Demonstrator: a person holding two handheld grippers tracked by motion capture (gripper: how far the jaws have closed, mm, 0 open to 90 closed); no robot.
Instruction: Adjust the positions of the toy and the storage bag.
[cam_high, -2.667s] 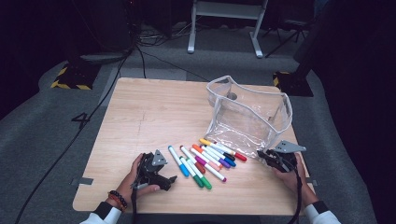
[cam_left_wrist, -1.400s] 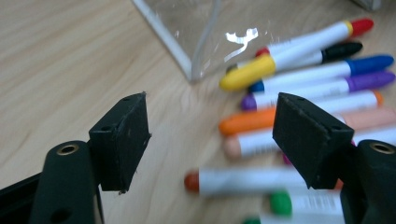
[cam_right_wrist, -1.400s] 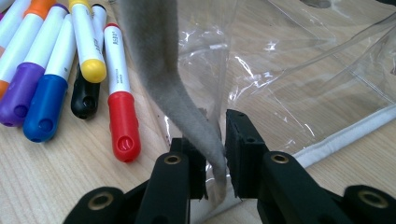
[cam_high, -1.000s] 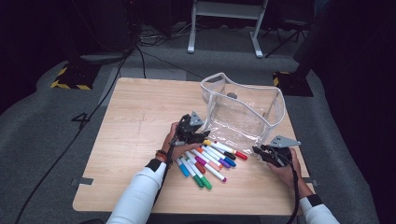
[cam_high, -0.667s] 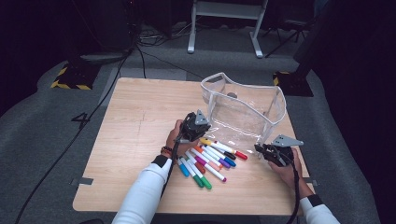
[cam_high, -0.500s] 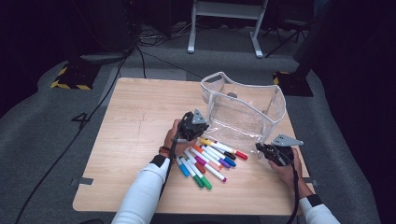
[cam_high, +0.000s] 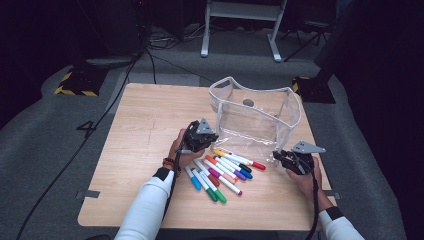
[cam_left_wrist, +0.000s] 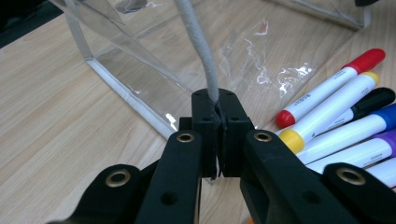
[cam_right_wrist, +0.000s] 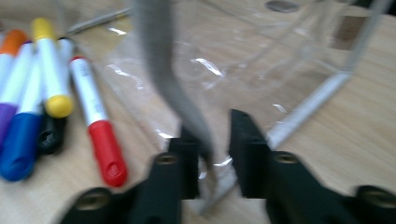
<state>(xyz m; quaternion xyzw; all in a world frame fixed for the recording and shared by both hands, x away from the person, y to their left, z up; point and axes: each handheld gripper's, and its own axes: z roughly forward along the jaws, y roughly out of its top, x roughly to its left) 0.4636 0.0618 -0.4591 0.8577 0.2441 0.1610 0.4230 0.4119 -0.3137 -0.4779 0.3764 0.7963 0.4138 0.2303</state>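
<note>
The clear bag (cam_high: 257, 117) stands upright toward the desk's far right edge, with the markers (cam_high: 222, 170) lying just before it. The left tongs (cam_high: 200, 137), at the bag's near left corner, are clamped on its grey rim (cam_left_wrist: 204, 56). The right tongs (cam_high: 290, 159), at its near right corner, have just been opening; the rim passes between the parted jaws.

Table and its surroundings

A wooden table (cam_high: 145, 130) stands on grey carpet (cam_high: 50, 165), with a loose row of coloured markers (cam_high: 220, 172) near its front edge. A "4" (cam_high: 86, 129) is marked on the carpet at the left, and tape tabs (cam_high: 87, 194) sit at the table's front corners. A black cable (cam_high: 75, 156) crosses the carpet. Behind are a yellow-black striped block (cam_high: 75, 90) and a white stand (cam_high: 240, 10).
</note>
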